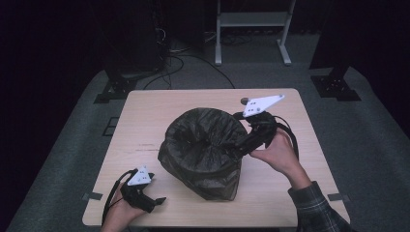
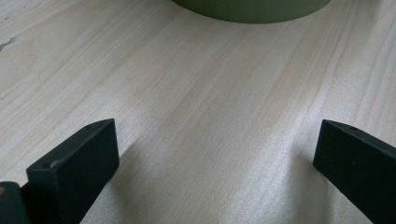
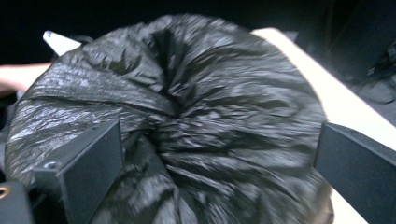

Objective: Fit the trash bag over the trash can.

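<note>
While the high view shows a bin (image 1: 203, 179) standing mid-tabletop (image 1: 145, 111) with a black bag (image 1: 205, 140) draped over its rim, the work looks well along: the bag covers the whole mouth, hangs down the outside, and dips into the middle as a funnel. What seems left is pushing that sagging centre down inside and evening the skirt, which hangs lower on the near side. The right claw (image 1: 237, 153) reaches in from the right and sits at the bag's right edge, by the rim; whether it touches the plastic I cannot tell from here. The left claw (image 1: 157, 199) rests low at the tabletop's near left corner, well apart from the bin, pointing roughly toward it.

From the left gripper view, the left claw (image 2: 215, 154) stands wide open with nothing between its jaws, just bare tabletop (image 2: 196, 93) under them. A curved green edge of the bin (image 2: 252, 10) shows at the top, ahead of the jaws and clear of them.

From the right gripper view, the right claw (image 3: 219, 158) is also spread wide and grips nothing. The bag (image 3: 187, 112) lies straight ahead and close, its crumpled folds running into a central dimple that sits between the two jaws. The picture is blurred, so contact between jaws and plastic cannot be judged. Beyond the bag, a strip of tabletop (image 3: 303, 60) shows at the right.
</note>
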The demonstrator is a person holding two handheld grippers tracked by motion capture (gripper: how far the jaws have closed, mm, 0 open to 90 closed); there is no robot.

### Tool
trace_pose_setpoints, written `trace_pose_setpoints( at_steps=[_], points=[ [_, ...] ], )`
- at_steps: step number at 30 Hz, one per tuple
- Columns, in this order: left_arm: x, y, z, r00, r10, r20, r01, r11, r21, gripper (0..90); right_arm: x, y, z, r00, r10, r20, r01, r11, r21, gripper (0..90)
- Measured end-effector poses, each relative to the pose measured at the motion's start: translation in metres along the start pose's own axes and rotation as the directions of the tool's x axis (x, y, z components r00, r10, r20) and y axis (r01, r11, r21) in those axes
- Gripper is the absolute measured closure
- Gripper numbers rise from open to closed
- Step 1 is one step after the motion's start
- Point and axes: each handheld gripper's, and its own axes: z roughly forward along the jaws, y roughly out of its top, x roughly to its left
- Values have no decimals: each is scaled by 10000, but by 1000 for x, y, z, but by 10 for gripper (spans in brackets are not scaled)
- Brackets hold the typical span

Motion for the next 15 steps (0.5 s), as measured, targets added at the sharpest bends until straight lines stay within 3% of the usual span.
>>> trace_pose_setpoints(
  at_steps=[3, 4, 9, 10, 12, 13, 15],
  points=[
    [0, 0, 0, 10000, 24, 12, -24, 10000, -5, 0, 3, 4, 10, 9996, -208, -186, 216, 9989, 420, 1],
    [0, 0, 0, 10000, 26, 13, -26, 10000, -4, 0, 5, 8, 21, 9989, -371, -280, 397, 9946, 959, 1],
    [0, 0, 0, 10000, 25, 18, -25, 10000, -4, 0, 5, 13, 43, 9972, -421, -610, 535, 9784, 1998, 1],
    [0, 0, 0, 10000, 25, 18, -25, 10000, -4, 0, 5, 13, 43, 9972, -421, -610, 535, 9784, 1998, 1],
    [0, 0, 0, 10000, 28, 14, -28, 10000, -2, 0, 7, 16, 50, 9962, -552, -667, 697, 9685, 2390, 3],
    [0, 0, 0, 10000, 32, 13, -32, 10000, -2, 0, 8, 19, 57, 9946, -616, -836, 829, 9558, 2821, 3],
    [0, 0, 0, 10000, 34, 9, -34, 10000, -2, 0, 9, 20, 63, 9934, -583, -988, 874, 9425, 3225, 3]
  ],
)
